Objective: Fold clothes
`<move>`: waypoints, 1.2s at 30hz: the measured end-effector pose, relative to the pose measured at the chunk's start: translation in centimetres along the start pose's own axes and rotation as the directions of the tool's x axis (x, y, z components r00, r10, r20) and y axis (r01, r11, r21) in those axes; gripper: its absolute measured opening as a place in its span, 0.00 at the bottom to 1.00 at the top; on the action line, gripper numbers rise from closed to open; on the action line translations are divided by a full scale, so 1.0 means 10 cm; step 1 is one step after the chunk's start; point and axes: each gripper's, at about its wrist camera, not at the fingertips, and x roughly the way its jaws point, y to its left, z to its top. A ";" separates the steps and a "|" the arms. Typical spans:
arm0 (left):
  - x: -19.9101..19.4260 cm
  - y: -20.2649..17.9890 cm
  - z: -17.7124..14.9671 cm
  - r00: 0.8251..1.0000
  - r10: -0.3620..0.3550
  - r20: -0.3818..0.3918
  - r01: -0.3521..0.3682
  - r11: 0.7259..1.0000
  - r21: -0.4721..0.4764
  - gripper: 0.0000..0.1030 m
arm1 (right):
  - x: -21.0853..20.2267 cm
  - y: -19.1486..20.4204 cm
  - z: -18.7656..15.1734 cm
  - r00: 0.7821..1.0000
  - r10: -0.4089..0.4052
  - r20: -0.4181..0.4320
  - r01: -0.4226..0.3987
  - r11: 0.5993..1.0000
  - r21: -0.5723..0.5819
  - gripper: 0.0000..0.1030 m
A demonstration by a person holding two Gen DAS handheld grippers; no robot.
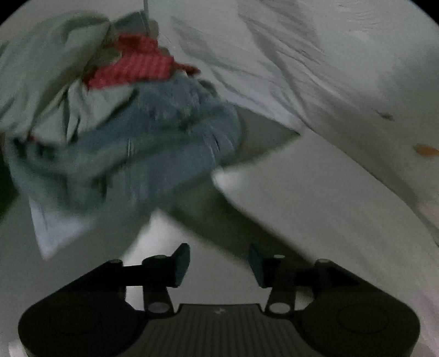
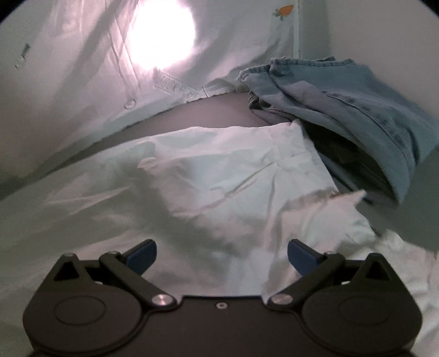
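Left gripper (image 1: 218,265) open, jaws apart, nothing between them, pointing down at a pale surface (image 1: 219,285). Frame blurred. Far left of it a heap of clothes (image 1: 118,123): blue denim piece (image 1: 164,142) in front, red checked cloth (image 1: 137,66) on top behind, pale green fabric (image 1: 41,82) at the left. White sheet (image 1: 301,68) hangs or drapes across the far right, with a small orange mark (image 1: 425,150) near its right edge.

Right gripper (image 2: 221,254) open wide, empty, above a crumpled white garment (image 2: 233,175) spread near and centre. Folded jeans (image 2: 356,115) lie far right, just beside the garment's right edge. Bare grey table (image 2: 214,109) strip beyond the garment. White cloth (image 2: 68,82) behind, bright light spot (image 2: 162,35) shining through it, small carrot print (image 2: 285,11) top right.
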 end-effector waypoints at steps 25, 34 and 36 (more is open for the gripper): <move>-0.88 0.87 -1.74 0.988 -0.033 -0.150 0.035 0.999 0.008 0.62 | -1.29 -1.50 -1.26 0.981 0.192 0.001 -0.186 0.945 0.268 1.00; -0.89 1.21 -1.71 0.987 -0.088 -0.132 0.076 0.993 -0.094 0.78 | -1.27 -1.76 -1.46 0.971 0.239 0.008 -0.223 0.891 0.397 1.00; -0.87 1.21 -1.72 0.983 -0.128 -0.129 0.117 0.989 -0.086 0.89 | -1.21 -1.75 -1.49 0.967 0.256 0.007 -0.234 0.873 0.427 1.00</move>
